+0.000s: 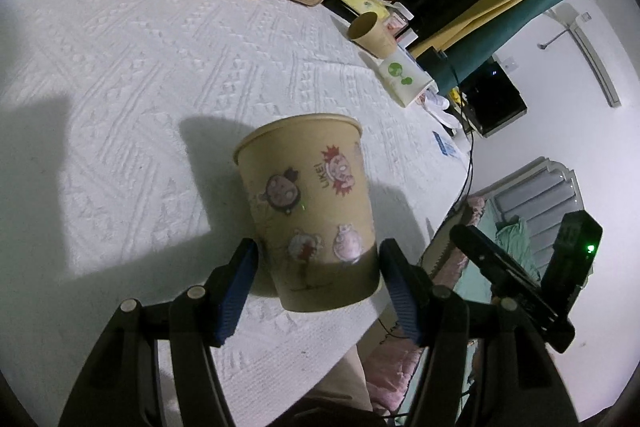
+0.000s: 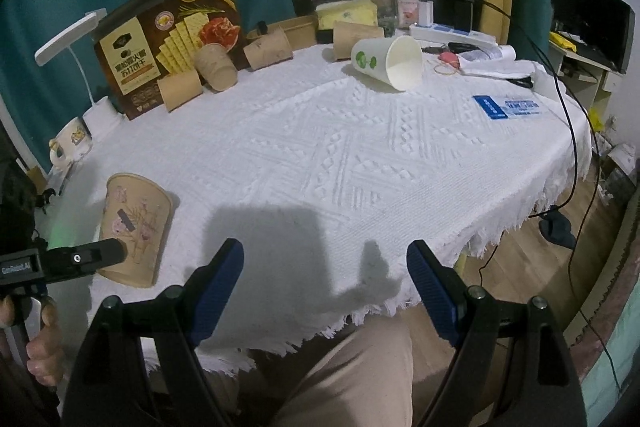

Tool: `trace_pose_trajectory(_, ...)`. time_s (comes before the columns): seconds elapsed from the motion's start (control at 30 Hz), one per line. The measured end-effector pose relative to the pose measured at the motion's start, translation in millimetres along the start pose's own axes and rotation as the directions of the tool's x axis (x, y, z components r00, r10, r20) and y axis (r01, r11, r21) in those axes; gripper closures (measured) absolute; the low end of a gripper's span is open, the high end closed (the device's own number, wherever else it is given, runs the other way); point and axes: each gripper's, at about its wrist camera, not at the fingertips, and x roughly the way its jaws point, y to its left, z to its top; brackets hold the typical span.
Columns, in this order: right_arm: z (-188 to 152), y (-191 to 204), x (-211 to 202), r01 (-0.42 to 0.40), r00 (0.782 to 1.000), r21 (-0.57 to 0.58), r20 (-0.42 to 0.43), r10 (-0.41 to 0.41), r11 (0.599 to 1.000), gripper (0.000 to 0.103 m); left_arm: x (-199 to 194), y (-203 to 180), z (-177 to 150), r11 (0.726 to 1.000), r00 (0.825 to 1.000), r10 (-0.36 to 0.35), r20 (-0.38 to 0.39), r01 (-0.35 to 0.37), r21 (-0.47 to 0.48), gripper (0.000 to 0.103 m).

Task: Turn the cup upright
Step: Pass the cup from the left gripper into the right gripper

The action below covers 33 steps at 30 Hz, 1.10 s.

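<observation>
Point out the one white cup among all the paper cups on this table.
It is the white cup with green print, lying on its side at the far side of the tablecloth, mouth toward the camera. Every other cup, including the cartoon cup, is brown.

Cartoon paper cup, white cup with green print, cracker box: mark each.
cartoon paper cup [image 1: 308, 203], left wrist view, printed side wall.
white cup [image 2: 390, 61], right wrist view, outer wall.
cracker box [image 2: 168, 39], right wrist view, front face.

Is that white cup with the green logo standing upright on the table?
No, the white cup lies on its side on the tablecloth, its open mouth facing the right wrist camera.
</observation>
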Motion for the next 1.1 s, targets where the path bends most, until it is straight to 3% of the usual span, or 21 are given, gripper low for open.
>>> trace_pose_trajectory(0.07,0.2,-0.5,2.6,0.002,1.0,0.003,-0.006,-0.002,1.0,0.021,-0.7,-0.9,1.0,1.0,1.0,-0.005,0.001,0.005,0.0,0.039)
trace_pose_trajectory(0.2,2.9,2.6,5.7,0.0,1.0,-0.005,-0.01,0.0,1.0,0.021,-6.6,-1.5,2.0,1.0,1.0,-0.015,0.015,0.015,0.004,0.027)
trace_pose_trajectory(0.37,7.6,13.1,7.9,-0.017,1.0,-0.031,-0.023,0.017,0.999,0.021,-19.9,-5.3,2.9,0.999,0.998,-0.041,0.047,0.04,0.012,0.024)
trace_pose_trajectory(0.47,16.7,24.2,8.1,-0.076,0.996,-0.044,-0.038,0.075,0.996,0.021,-34.7,-7.6,2.9,0.999,0.995,-0.037,0.091,0.034,0.036,0.024)
trace_pose_trajectory(0.6,31.4,50.9,10.4,-0.198,0.978,-0.094,-0.084,0.19,0.976,0.021,-60.8,-1.9,4.0,0.997,0.983,0.026,0.179,-0.04,0.073,0.024)
trace_pose_trajectory(0.67,39.0,66.5,14.1,-0.263,0.962,-0.101,-0.105,0.253,0.959,0.021,-75.9,4.8,3.3,0.991,0.969,0.081,0.231,-0.104,0.089,0.024)
trace_pose_trajectory(0.83,50.9,98.8,43.3,-0.41,0.891,-0.031,-0.226,0.393,0.912,0.021,-105.2,28.1,-1.6,0.96,0.919,0.223,0.325,-0.265,0.091,0.024)
trace_pose_trajectory(0.93,53.4,113.7,61.4,-0.422,0.87,-0.021,-0.292,0.398,0.906,0.021,-119.6,49.2,-4.9,0.957,0.905,0.253,0.341,-0.287,0.051,0.024)
trace_pose_trajectory(1.1,52.3,128.9,85.4,-0.465,0.806,0.014,-0.408,0.429,0.885,0.021,-133.3,73.3,-10.8,0.956,0.9,0.264,0.347,-0.292,0.028,0.024)
